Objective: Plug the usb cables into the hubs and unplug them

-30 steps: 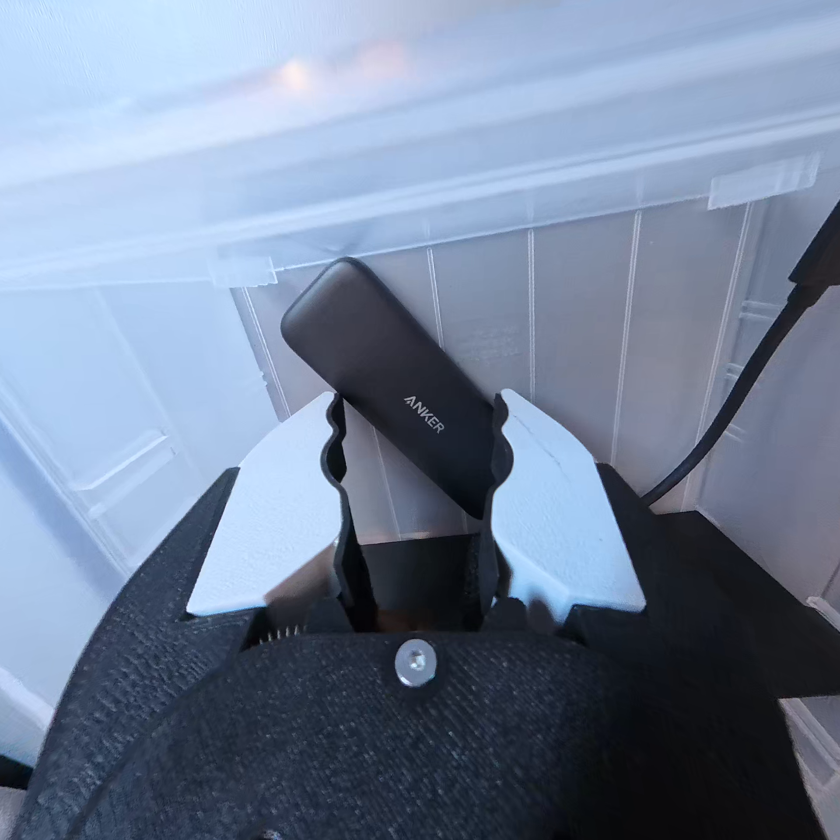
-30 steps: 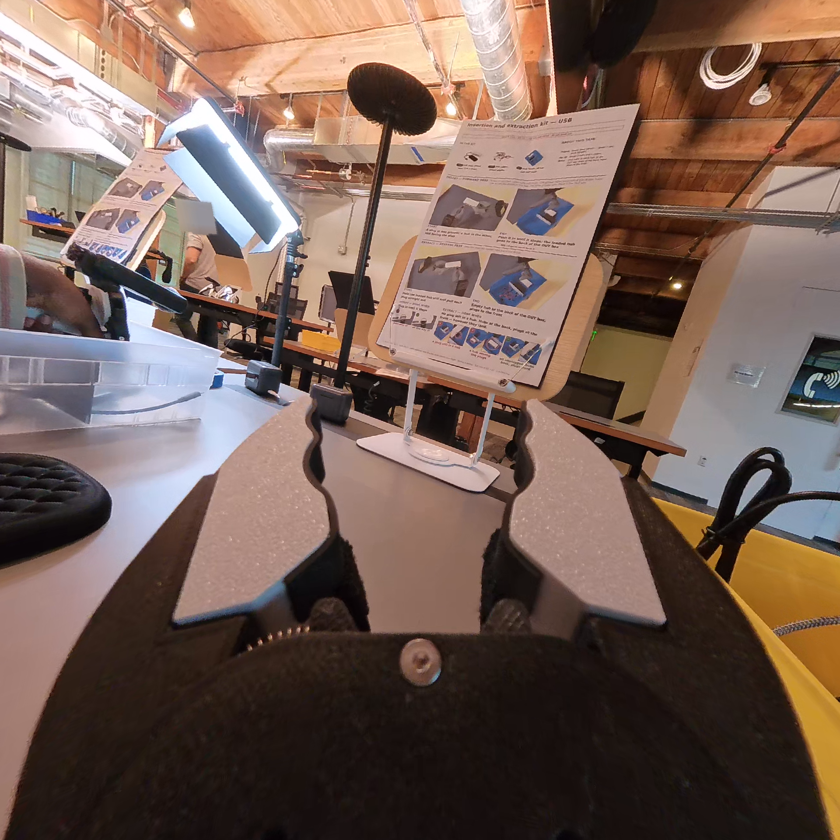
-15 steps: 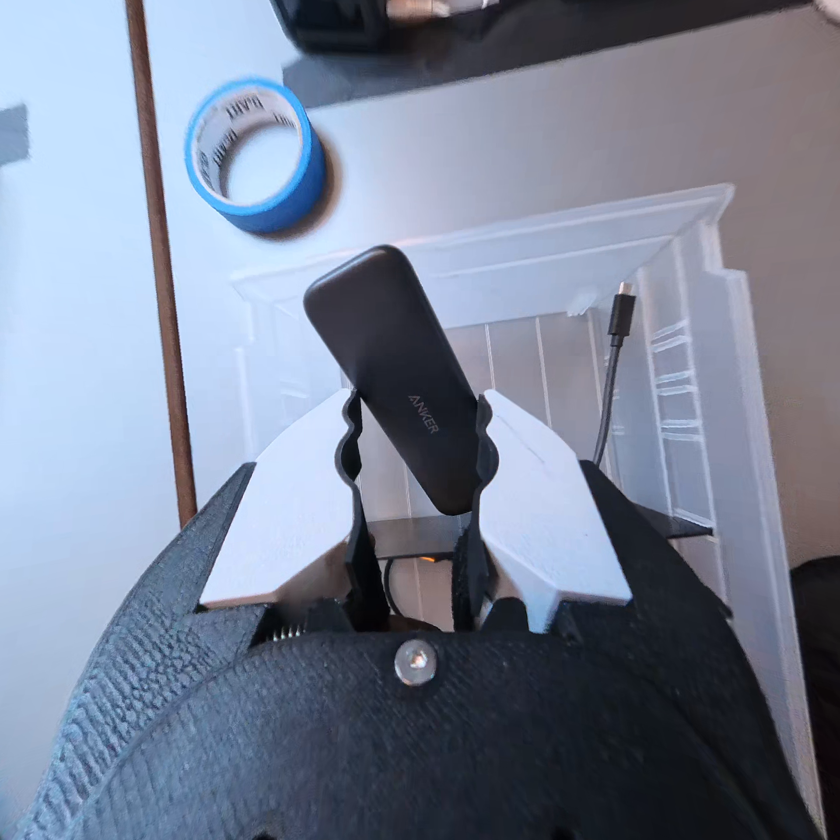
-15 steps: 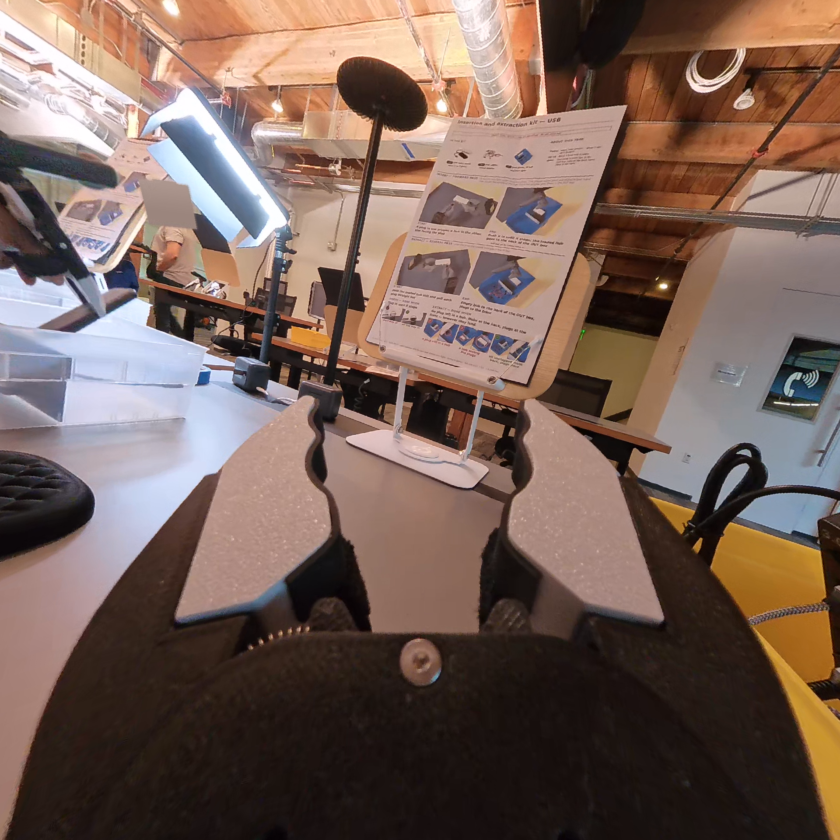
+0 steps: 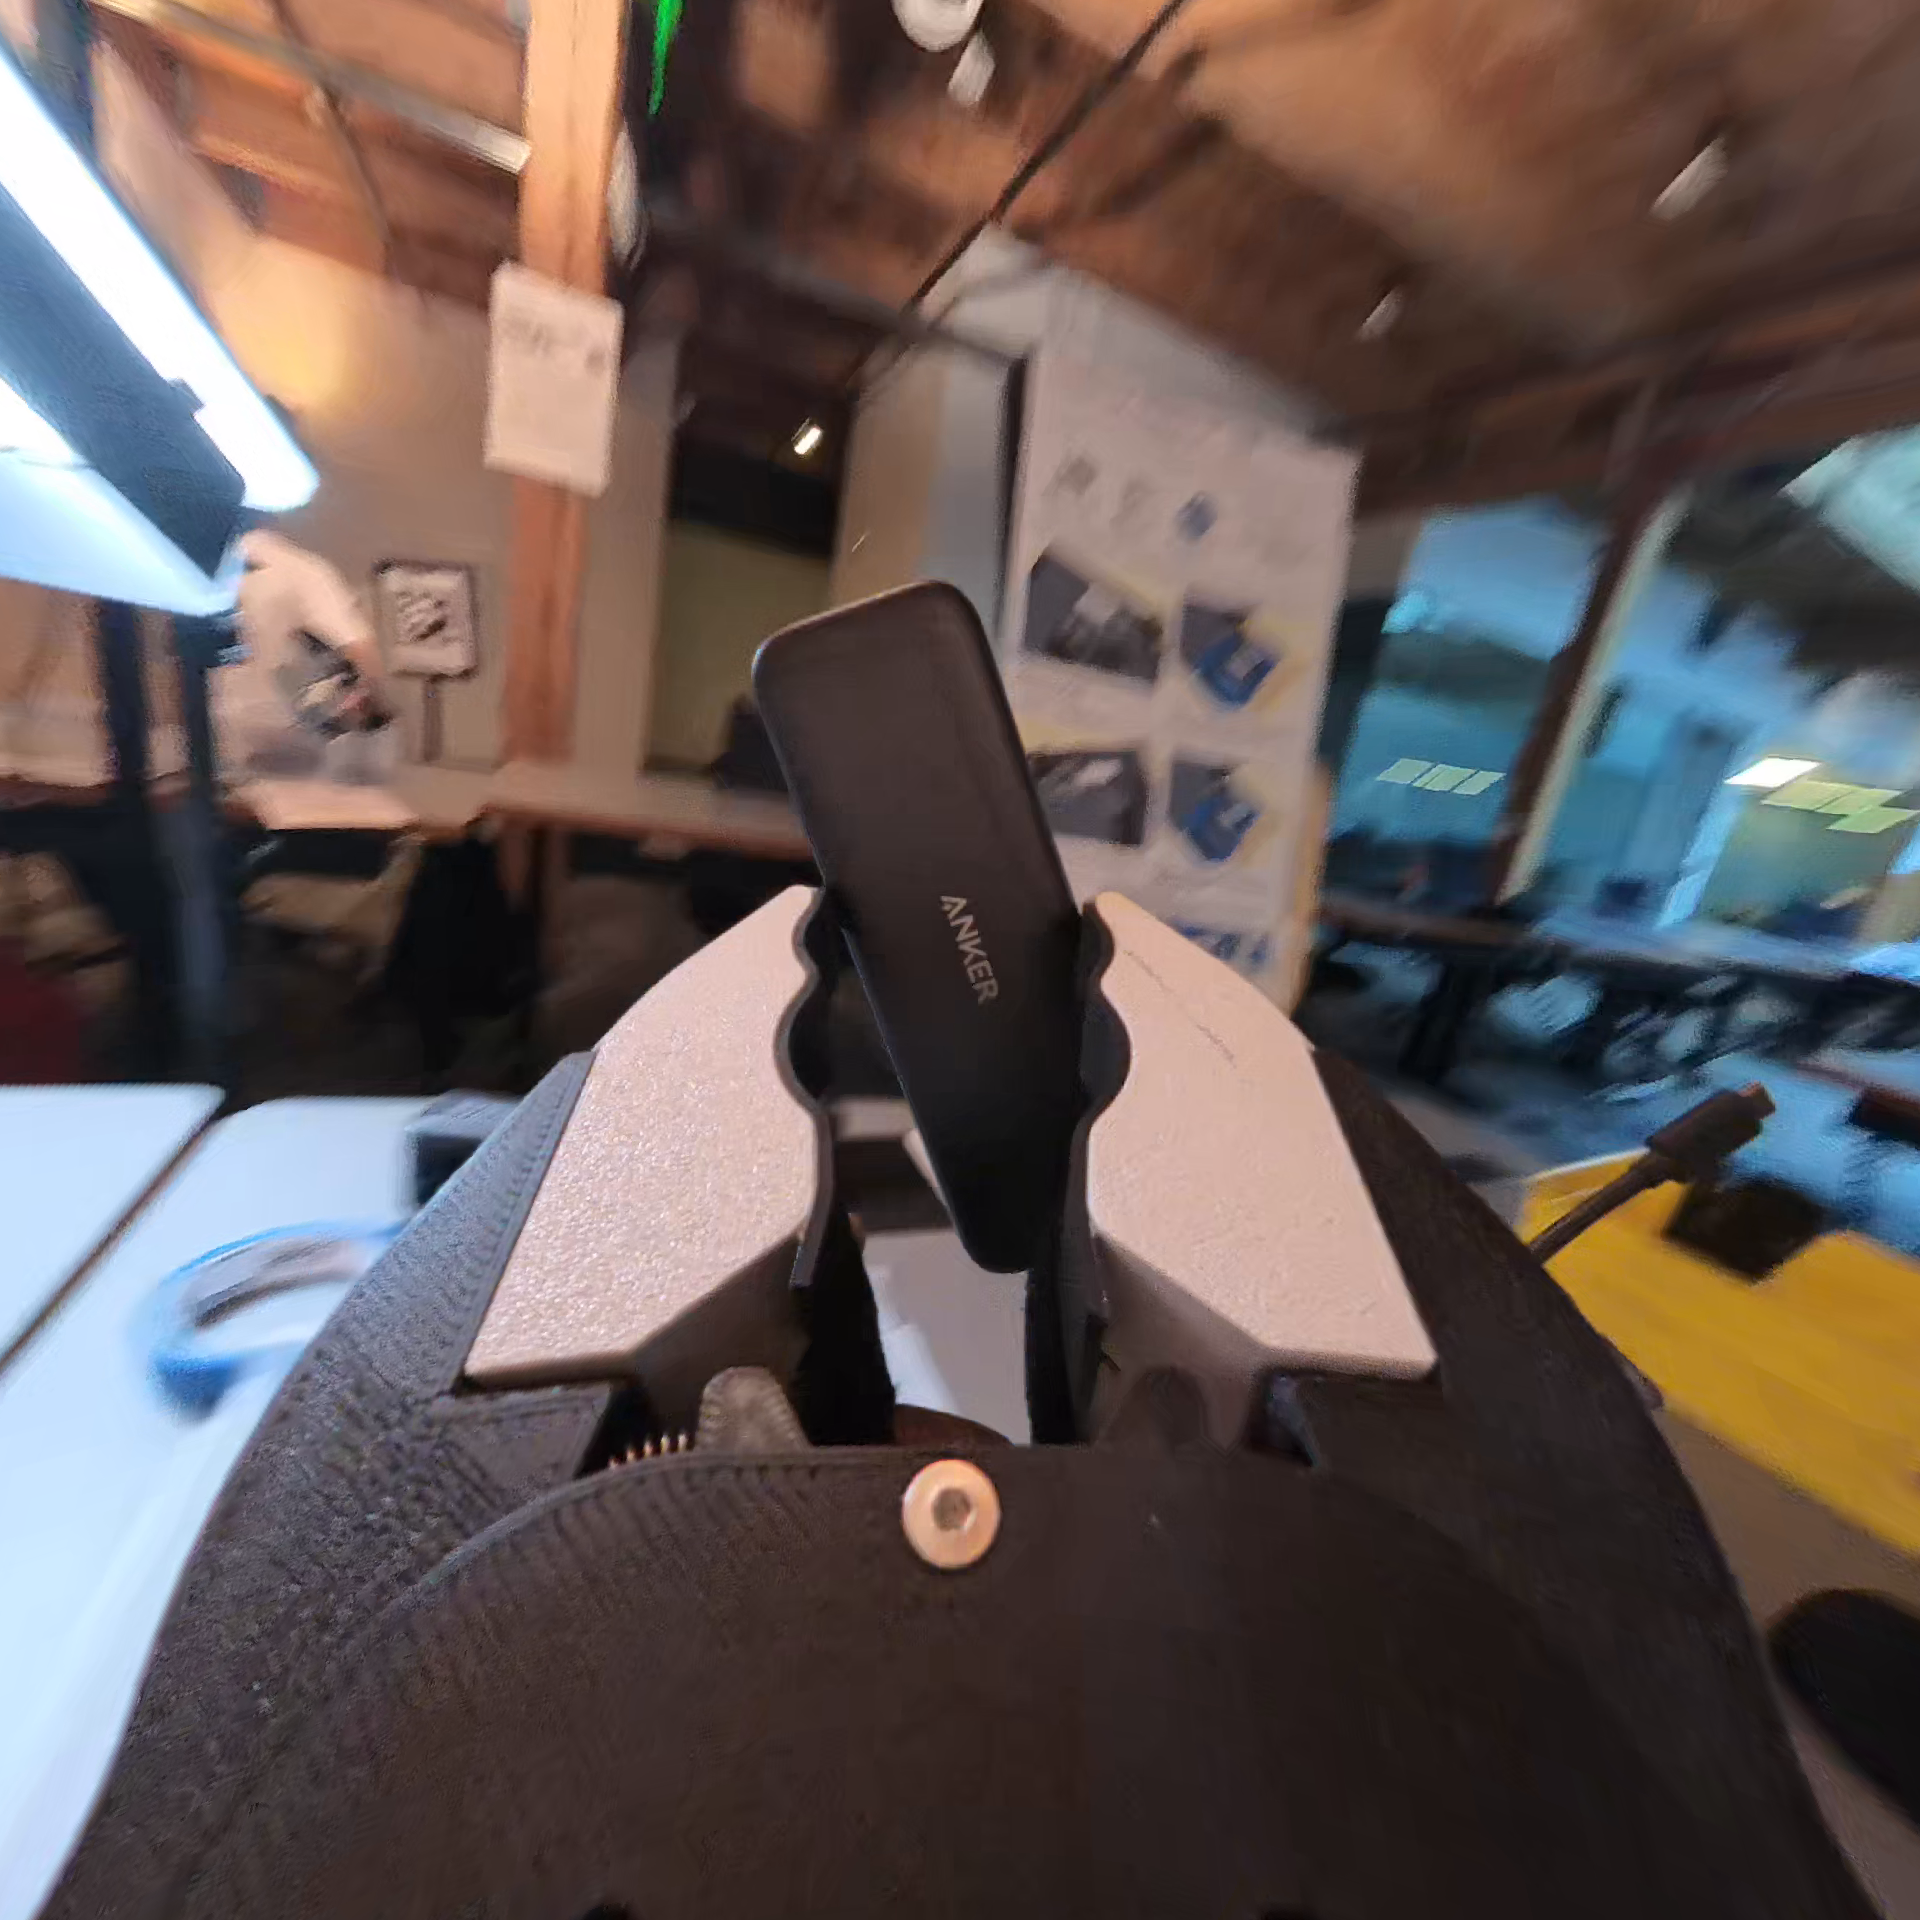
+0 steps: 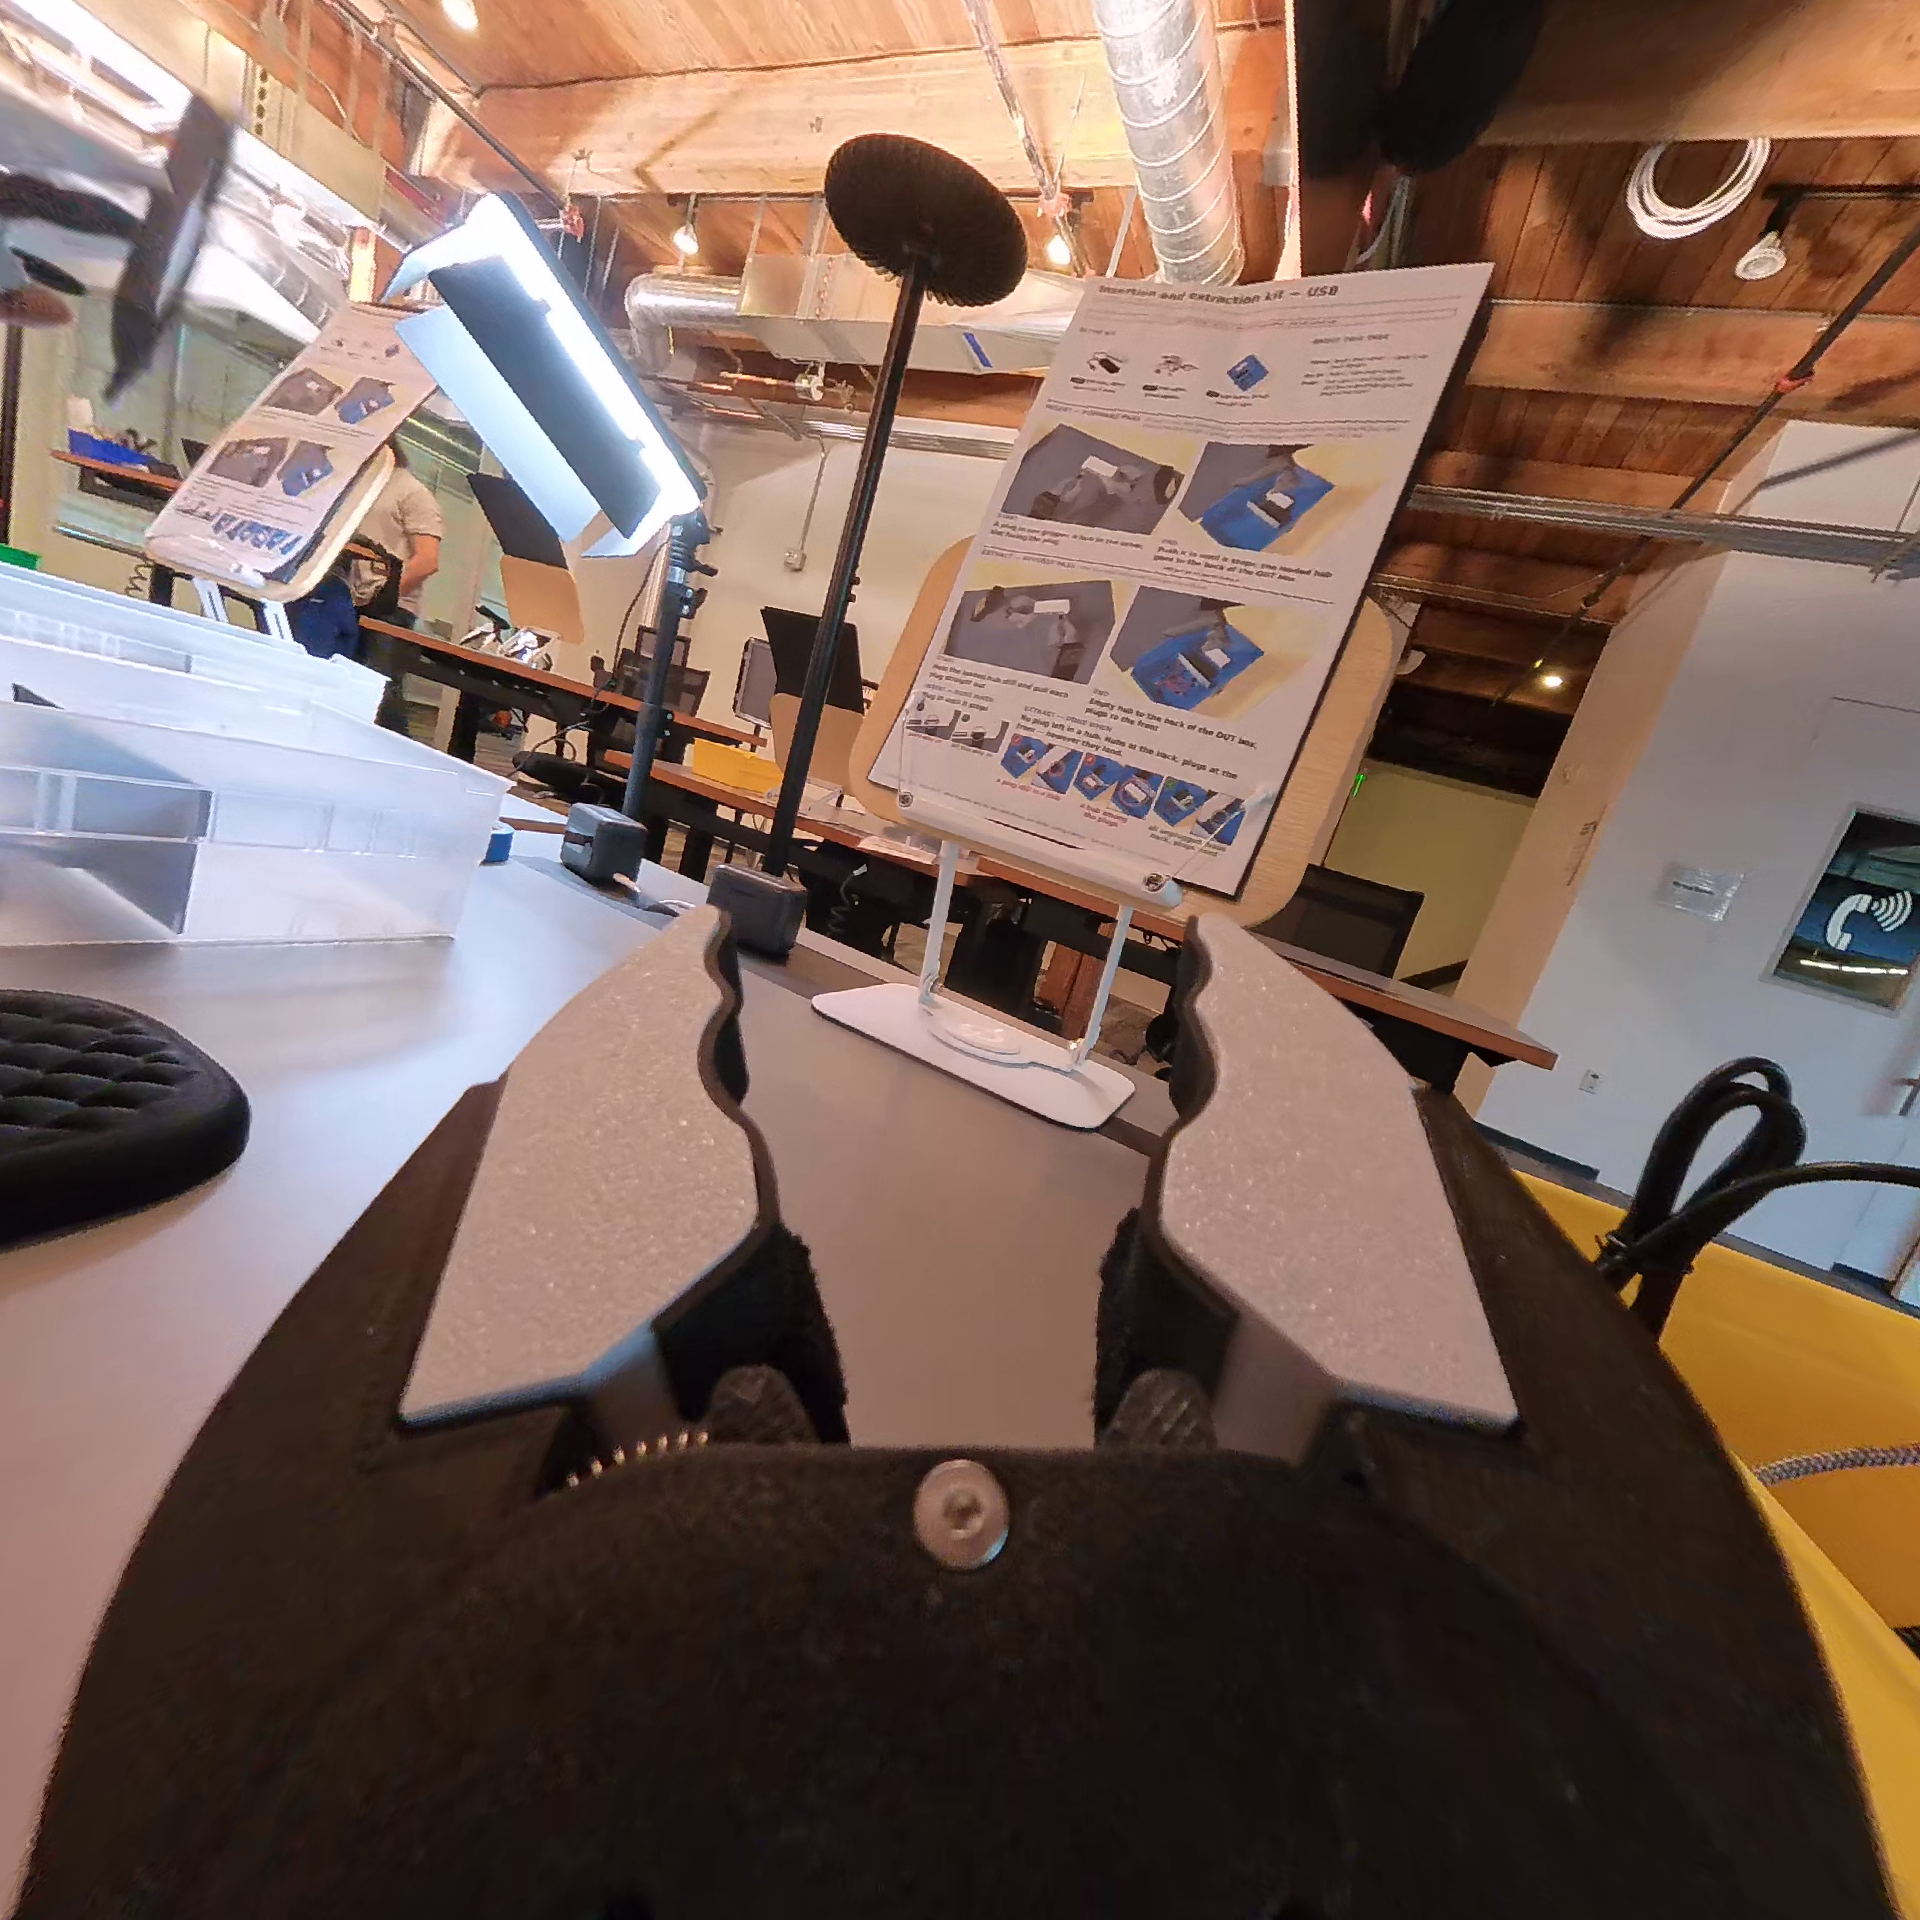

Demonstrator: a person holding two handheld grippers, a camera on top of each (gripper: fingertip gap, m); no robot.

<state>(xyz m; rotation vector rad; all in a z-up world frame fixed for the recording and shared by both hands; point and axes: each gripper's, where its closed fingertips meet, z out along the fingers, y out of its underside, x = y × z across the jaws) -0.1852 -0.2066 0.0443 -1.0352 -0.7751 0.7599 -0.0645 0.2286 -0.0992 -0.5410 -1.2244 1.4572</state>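
Note:
My left gripper (image 5: 951, 956) is shut on a slim black USB hub (image 5: 920, 883) that stands tilted up and to the left between the fingers, held in the air. The hub's black cable with its plug (image 5: 1704, 1127) hangs out to the right. In the right wrist view the left gripper with the hub (image 6: 156, 239) shows blurred at the top left, high above the clear bins. My right gripper (image 6: 961, 997) is open and empty, low over the grey table (image 6: 935, 1195).
Clear plastic bins (image 6: 239, 800) stand at the left on the table. A black padded mat (image 6: 94, 1101) lies at the left edge. A sheet on a stand (image 6: 1174, 582), a lamp pole base (image 6: 758, 904), a yellow bin (image 6: 1818, 1382) with black cables (image 6: 1714, 1153), and blue tape (image 5: 239, 1320) are around. Spacing between my two grippers at the tips: around 50 cm.
My left gripper has lifted the hub out of the clear bin and swung up from looking down at the table to looking across the room. My right gripper has stayed open and almost still.

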